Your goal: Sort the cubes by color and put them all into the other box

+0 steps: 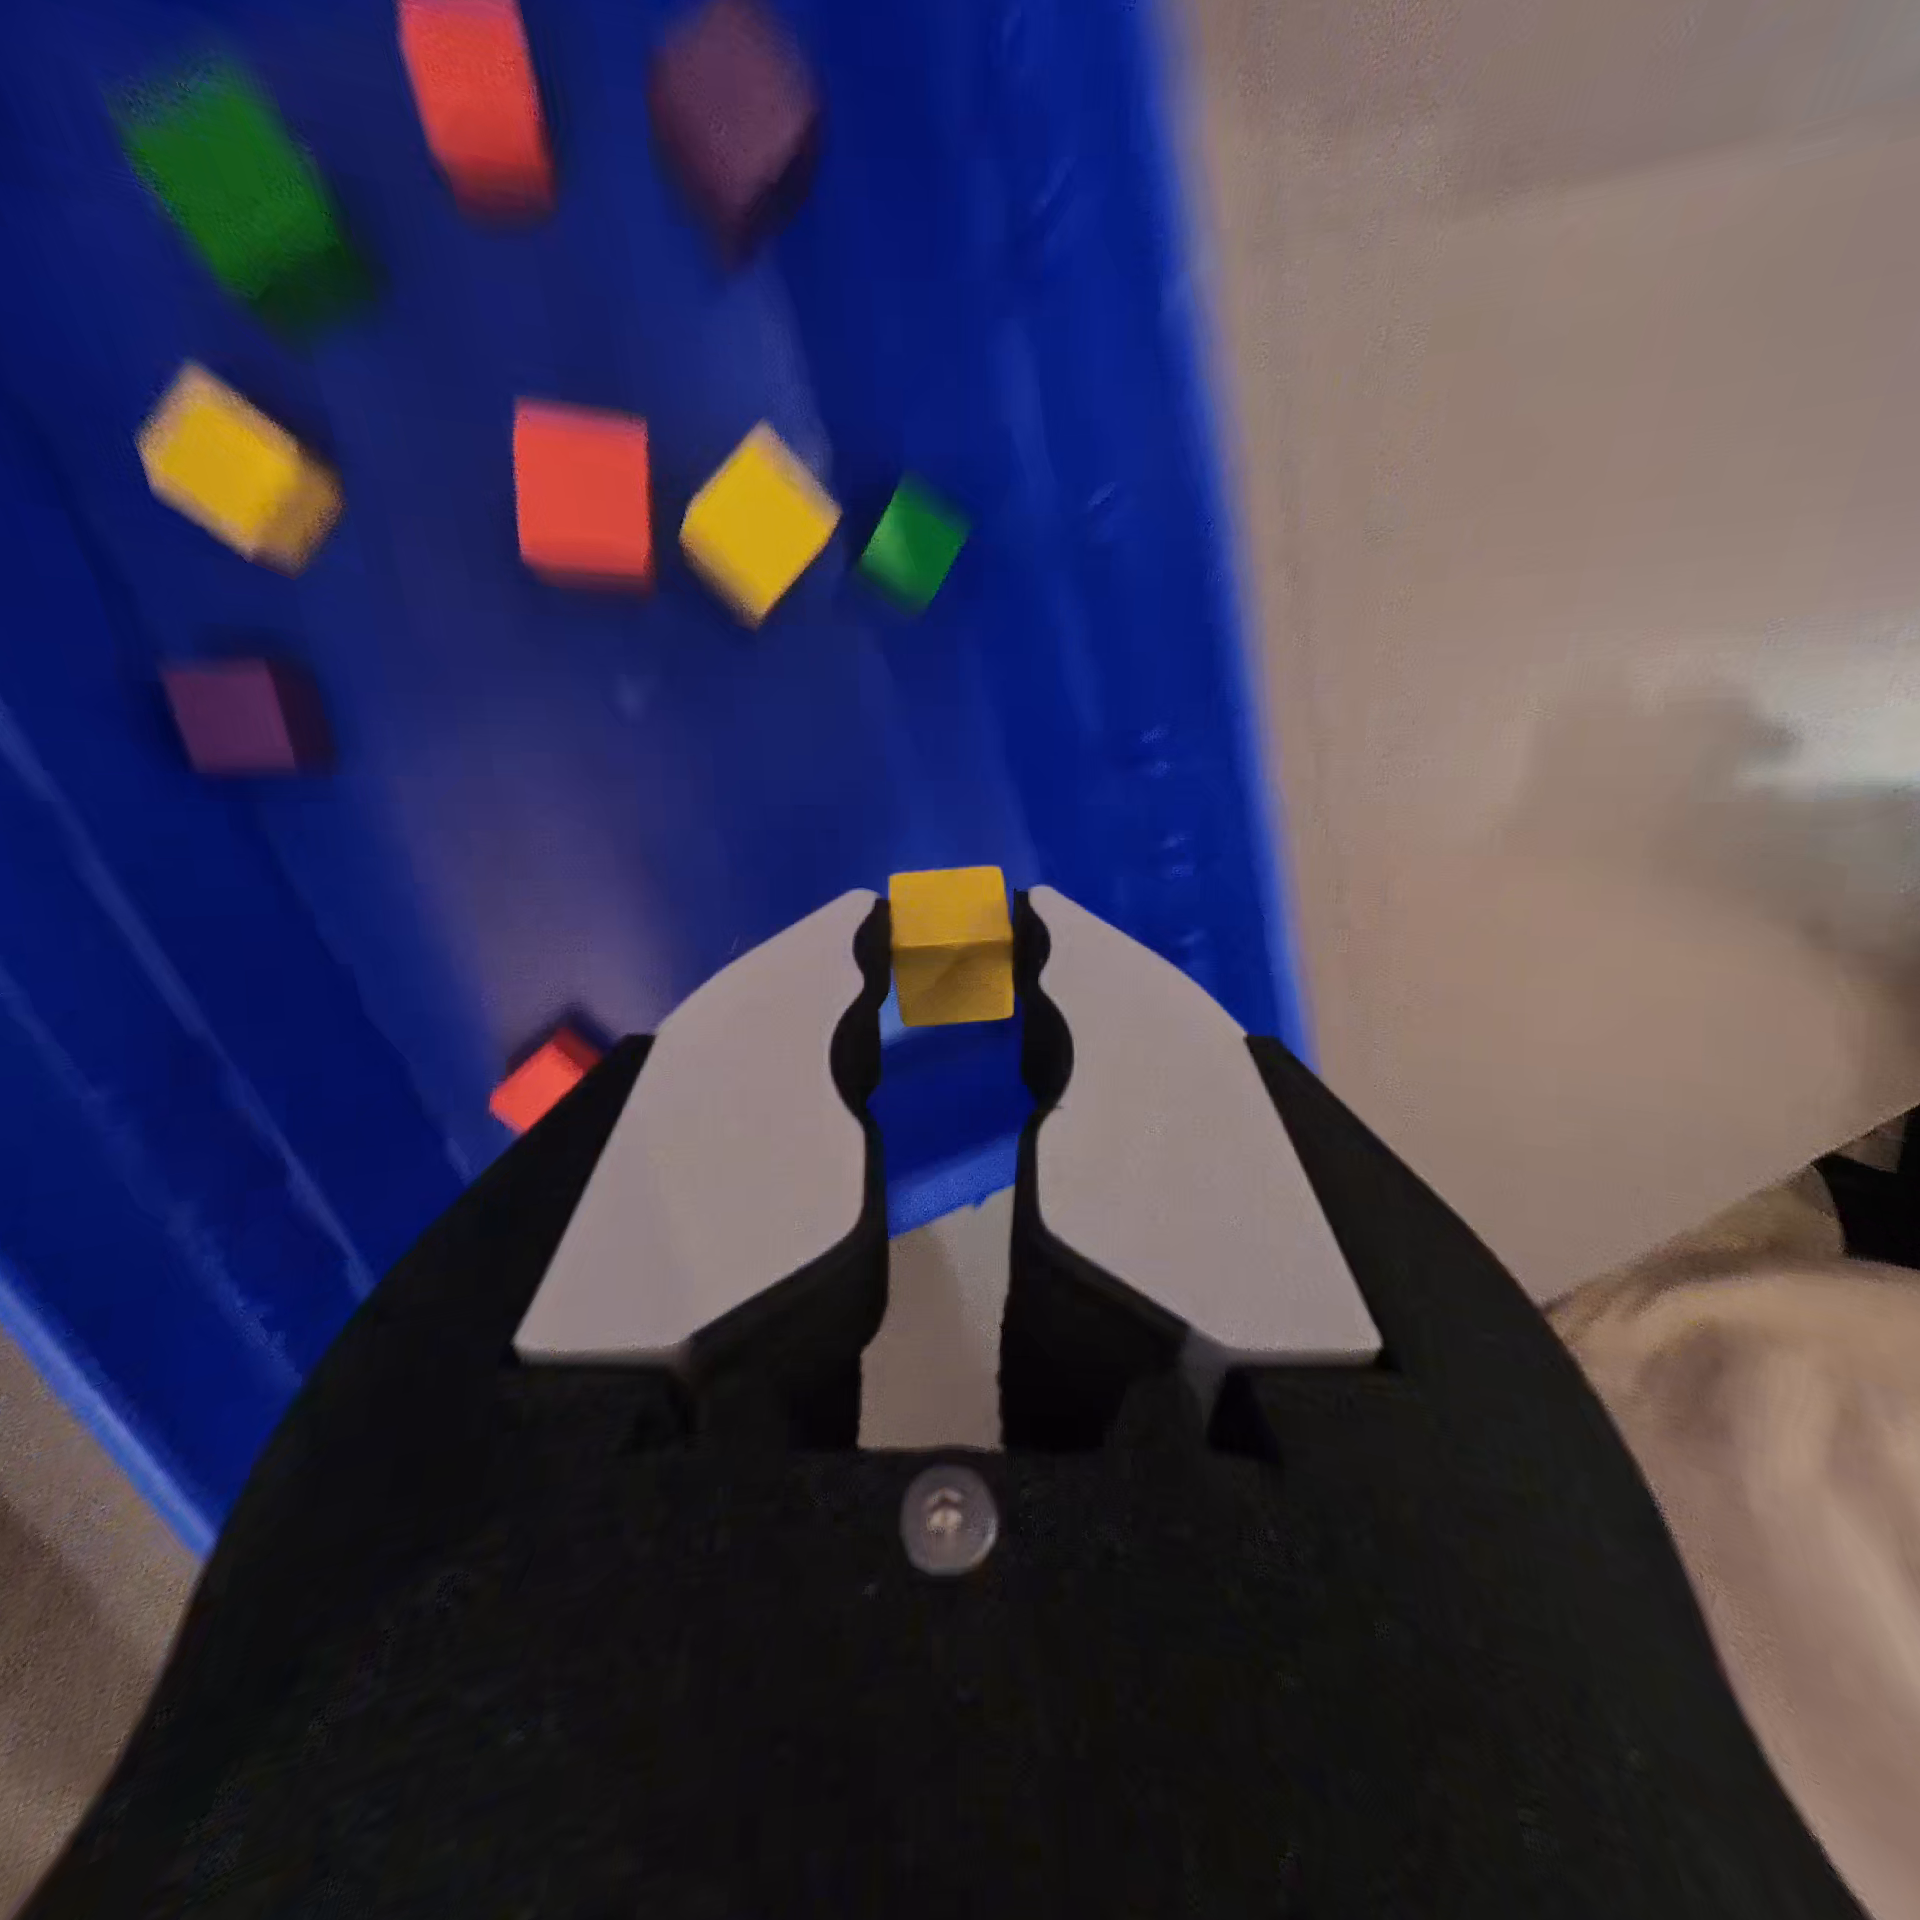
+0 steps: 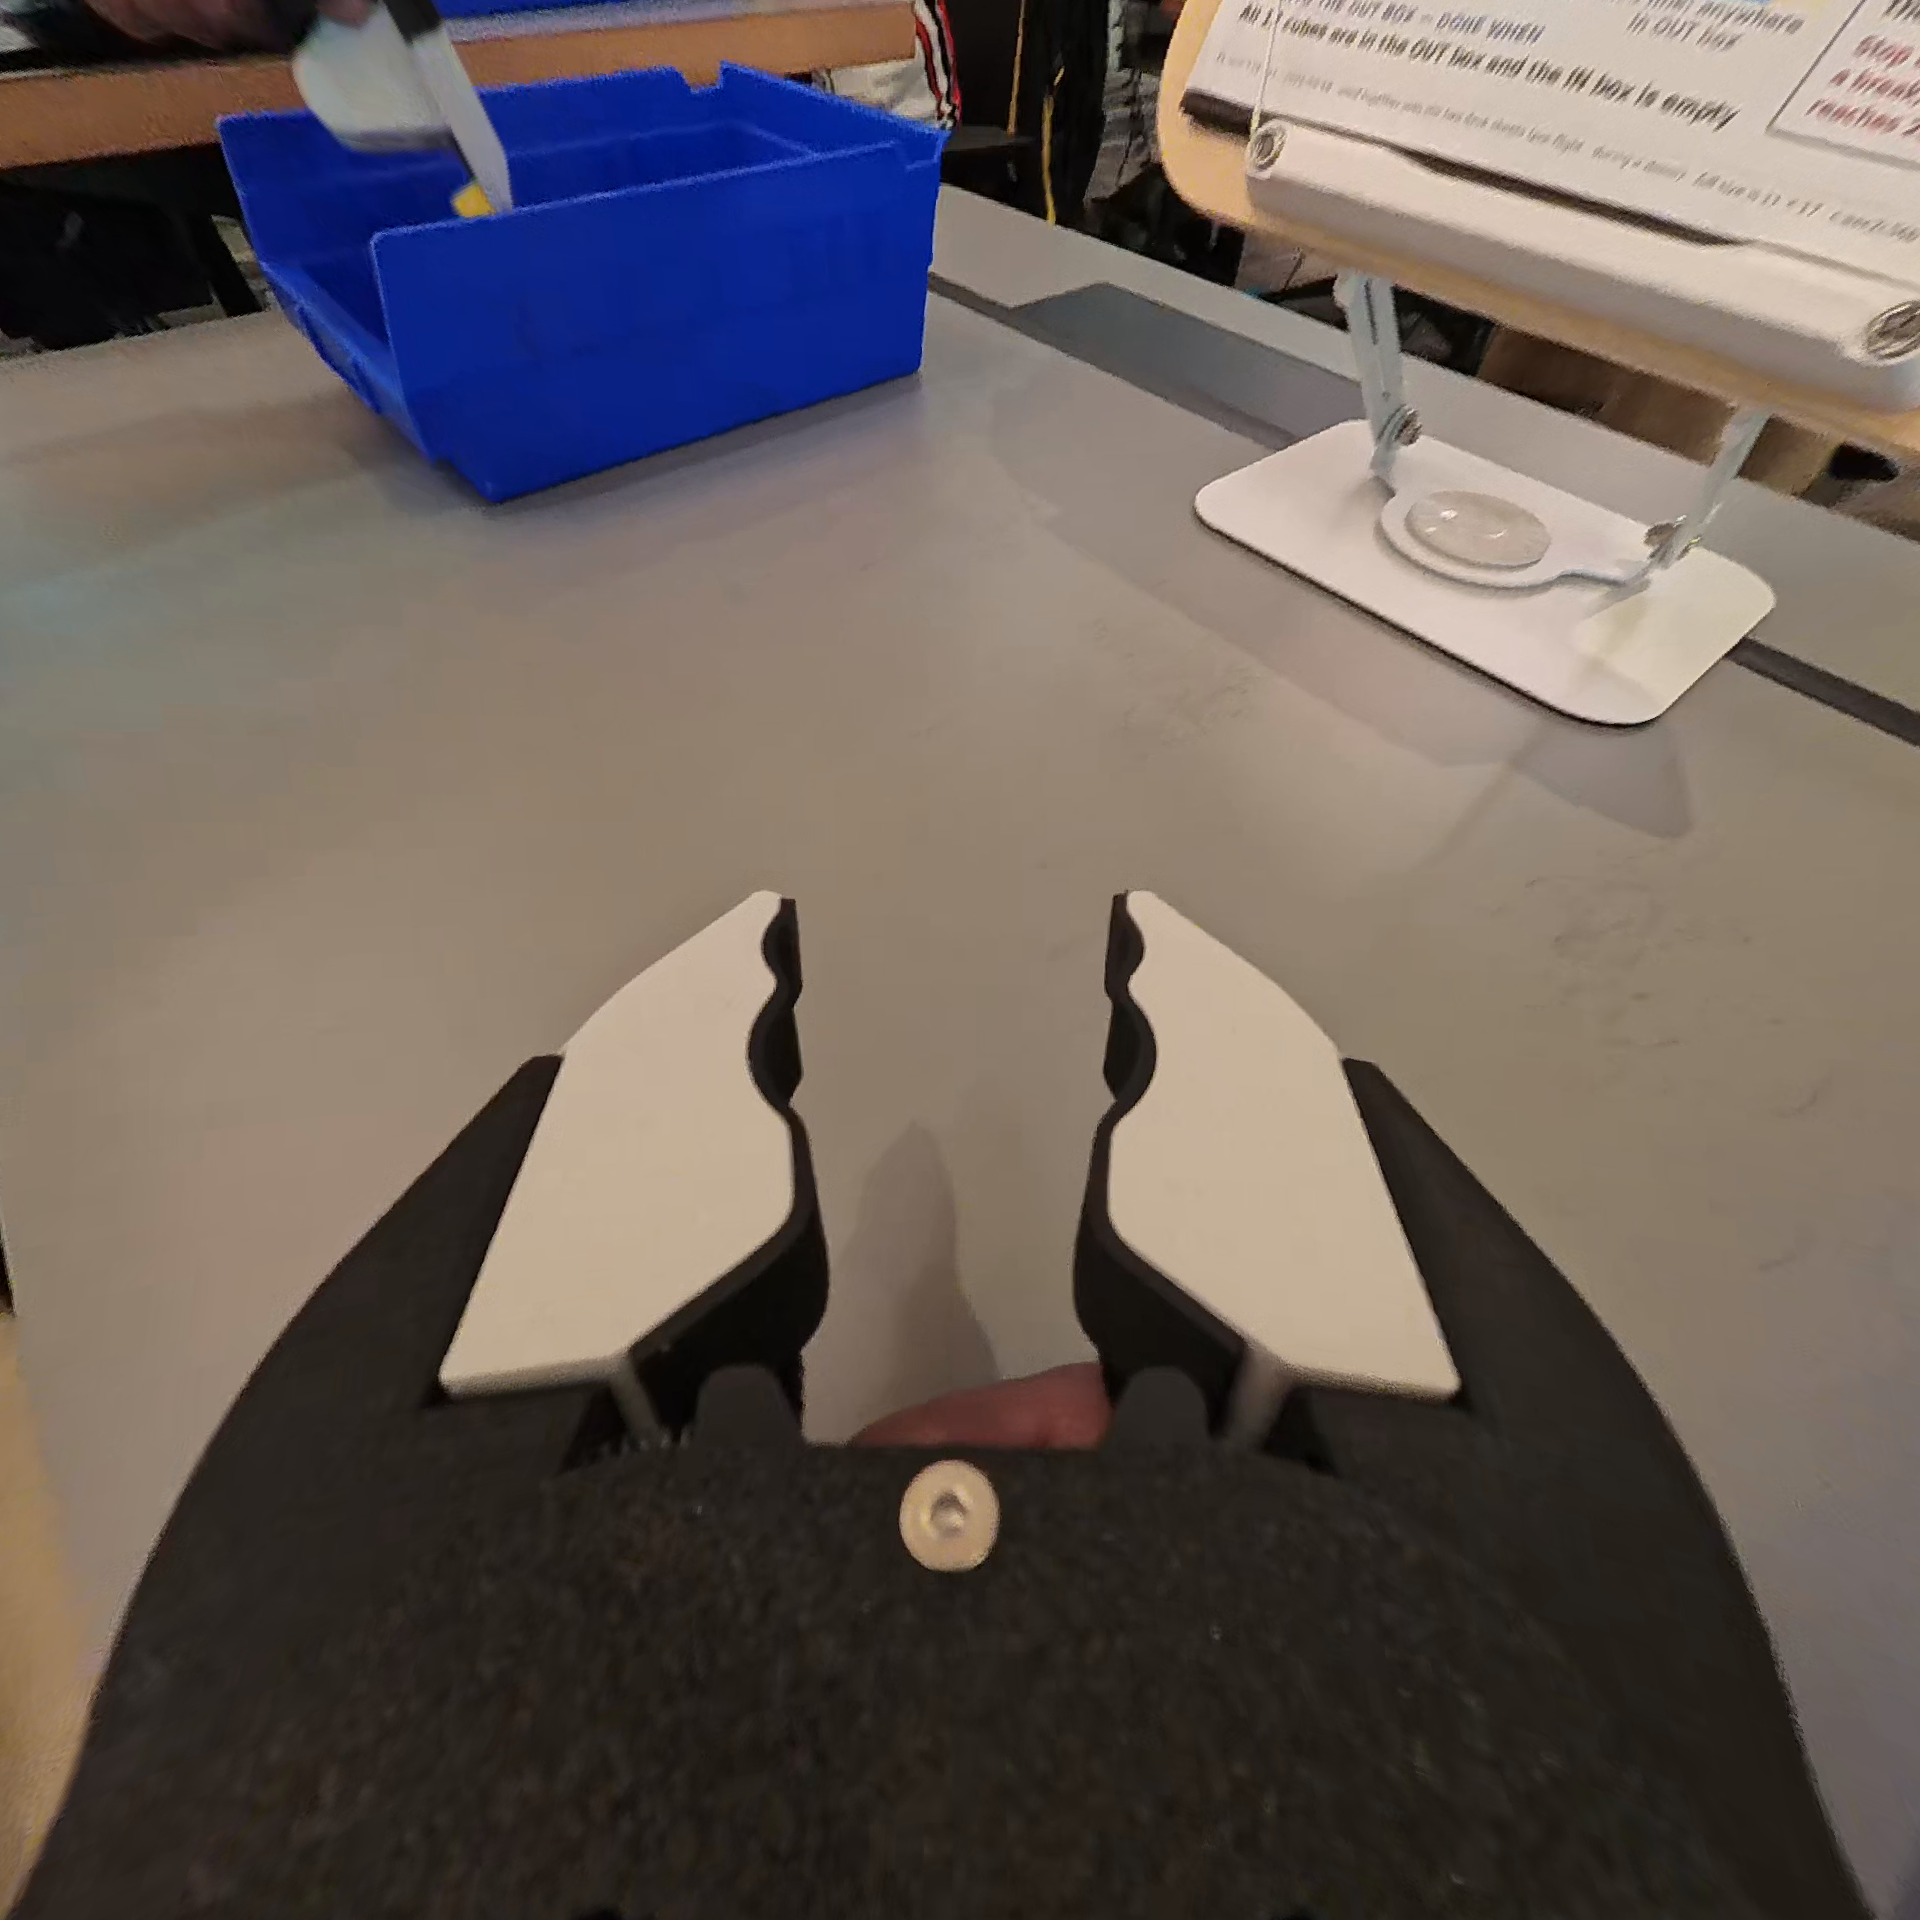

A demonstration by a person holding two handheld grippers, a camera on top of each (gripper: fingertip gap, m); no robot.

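The left tool (image 1: 951, 914) pinched a yellow cube (image 1: 951, 945) by its tips over the blue box (image 1: 1091, 727), other cubes toward 11 o'clock; the shallow grip risked a slip; the right tool (image 2: 954, 920) hung agape, empty, above the desk (image 2: 935, 727).

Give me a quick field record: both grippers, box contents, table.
left hand-held gripper: shut on yellow cube, over blue box
right hand-held gripper: open, empty, above grey table
loose cubes in box: three red, two yellow, two green, two purple visible
elsewhere on table: white stand holding a printed sheet
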